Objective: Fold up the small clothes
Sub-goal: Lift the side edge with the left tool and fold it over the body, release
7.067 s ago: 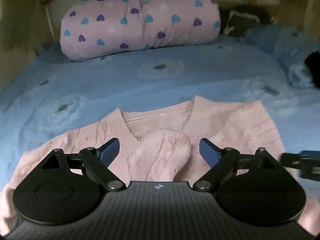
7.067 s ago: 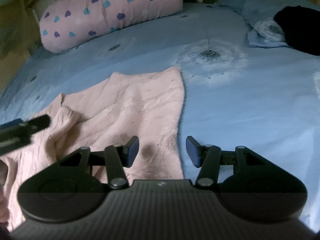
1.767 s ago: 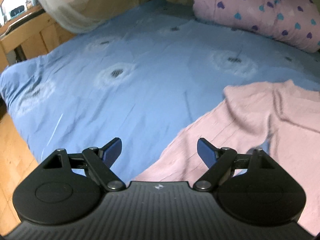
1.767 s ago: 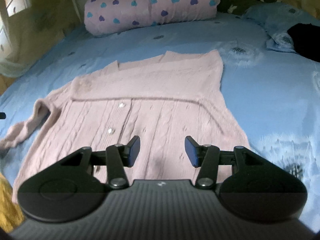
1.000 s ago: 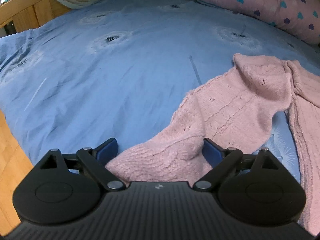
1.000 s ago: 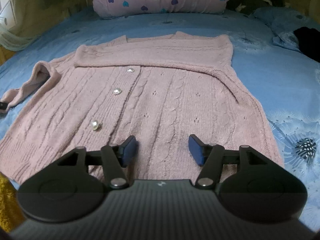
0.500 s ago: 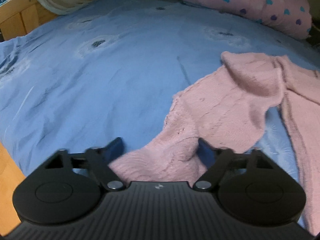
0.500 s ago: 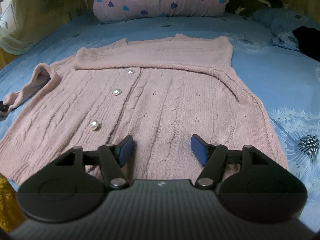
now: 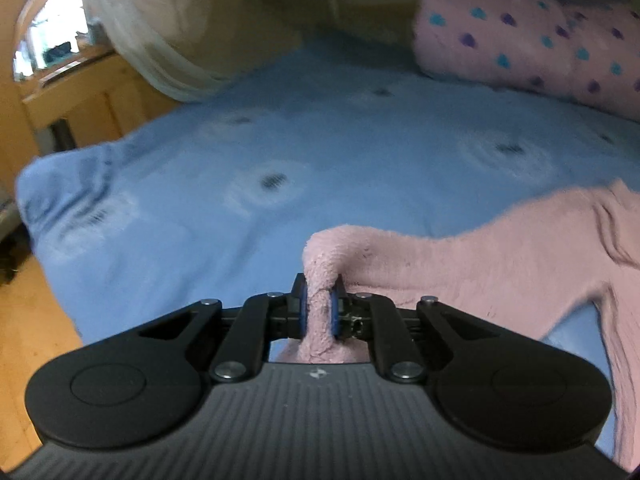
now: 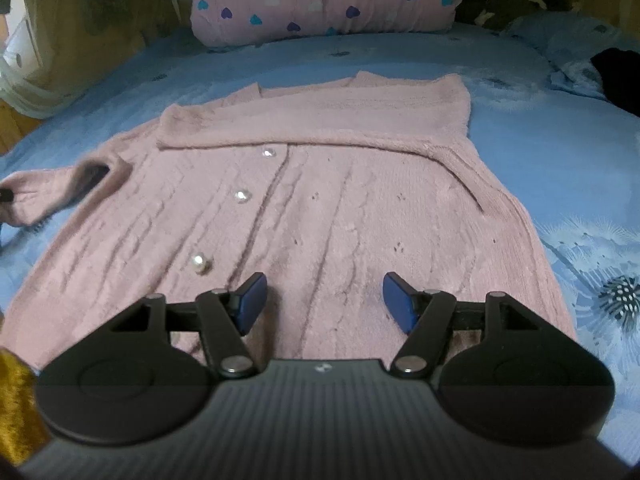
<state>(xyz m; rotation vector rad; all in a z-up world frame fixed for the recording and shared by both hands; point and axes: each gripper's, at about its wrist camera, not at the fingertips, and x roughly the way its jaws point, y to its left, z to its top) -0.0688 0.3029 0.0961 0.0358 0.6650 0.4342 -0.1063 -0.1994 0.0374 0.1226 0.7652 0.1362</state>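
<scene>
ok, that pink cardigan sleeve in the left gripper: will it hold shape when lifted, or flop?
Likely floppy: the sleeve bunches between the left gripper pads and droops to the bed. Probably not slippery: fuzzy knit compresses in the pinch. The cardigan body may drag along, since it lies loose on the sheet.

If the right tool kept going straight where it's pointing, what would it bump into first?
Most likely the pink cardigan. The right tool stands open and tilts down at the knit just below the pearl buttons, with nothing between. How near it hovers is hard to tell.
</scene>
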